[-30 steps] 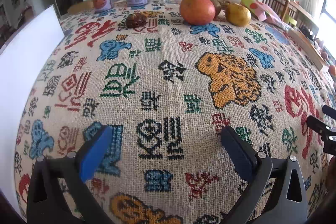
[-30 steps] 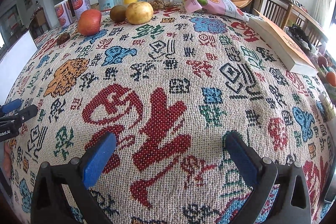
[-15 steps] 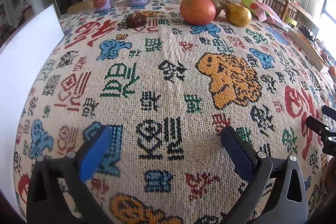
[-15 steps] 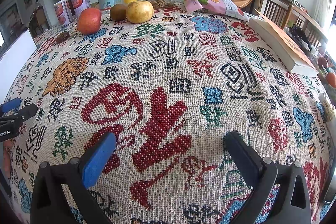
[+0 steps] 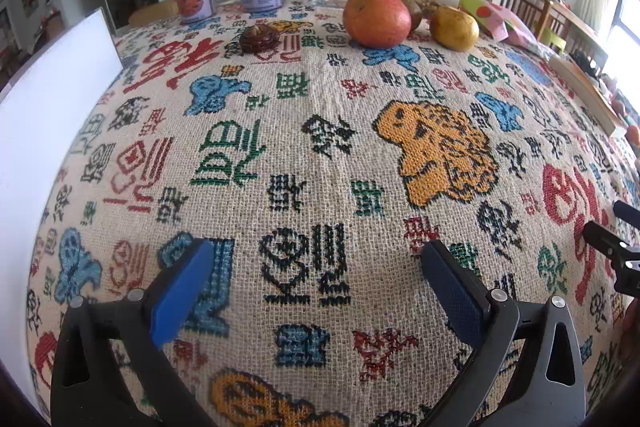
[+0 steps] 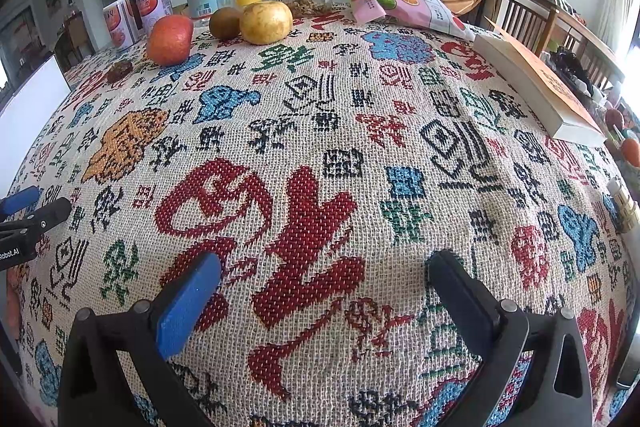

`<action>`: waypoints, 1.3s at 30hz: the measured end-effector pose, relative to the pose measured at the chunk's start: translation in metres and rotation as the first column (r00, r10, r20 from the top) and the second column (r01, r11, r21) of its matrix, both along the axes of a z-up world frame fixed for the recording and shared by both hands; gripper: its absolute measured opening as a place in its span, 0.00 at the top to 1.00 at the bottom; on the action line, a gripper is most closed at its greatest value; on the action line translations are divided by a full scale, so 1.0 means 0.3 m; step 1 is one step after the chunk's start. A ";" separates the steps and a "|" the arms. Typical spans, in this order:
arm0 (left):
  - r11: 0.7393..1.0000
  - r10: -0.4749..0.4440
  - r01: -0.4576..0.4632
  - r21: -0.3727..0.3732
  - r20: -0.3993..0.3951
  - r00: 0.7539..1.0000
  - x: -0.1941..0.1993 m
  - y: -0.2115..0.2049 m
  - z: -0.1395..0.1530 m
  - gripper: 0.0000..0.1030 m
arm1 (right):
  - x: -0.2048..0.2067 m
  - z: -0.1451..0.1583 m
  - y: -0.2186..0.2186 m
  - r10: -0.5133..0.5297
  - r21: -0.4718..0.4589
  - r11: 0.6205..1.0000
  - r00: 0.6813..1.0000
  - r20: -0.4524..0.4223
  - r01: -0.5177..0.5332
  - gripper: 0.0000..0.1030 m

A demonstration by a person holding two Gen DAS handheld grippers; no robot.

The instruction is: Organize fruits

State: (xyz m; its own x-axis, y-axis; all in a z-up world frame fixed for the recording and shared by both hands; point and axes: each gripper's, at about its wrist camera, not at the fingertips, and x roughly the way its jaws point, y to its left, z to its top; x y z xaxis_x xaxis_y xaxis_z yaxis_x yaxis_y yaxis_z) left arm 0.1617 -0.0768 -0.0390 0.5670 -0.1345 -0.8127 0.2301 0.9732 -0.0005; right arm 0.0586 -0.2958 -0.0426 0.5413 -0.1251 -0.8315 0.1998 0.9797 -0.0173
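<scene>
Peeking behind apple [image 5: 377, 17]: half-hidden kiwi [image 5: 414, 15].

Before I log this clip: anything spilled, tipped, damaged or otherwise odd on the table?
Nothing spilled or visibly damaged. The apple, kiwi and yellow pear sit loose near the jars at the far edge. One oddity: a small dark brown lump lies apart, left of the apple; I cannot tell what it is. The snack bag lies flat.
</scene>
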 end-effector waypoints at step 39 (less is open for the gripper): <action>0.995 0.099 -0.099 -0.011 0.008 0.995 0.737 0.058 -0.014 0.04 | 0.001 0.000 0.001 0.000 0.001 1.000 1.000 -0.001 0.000 0.00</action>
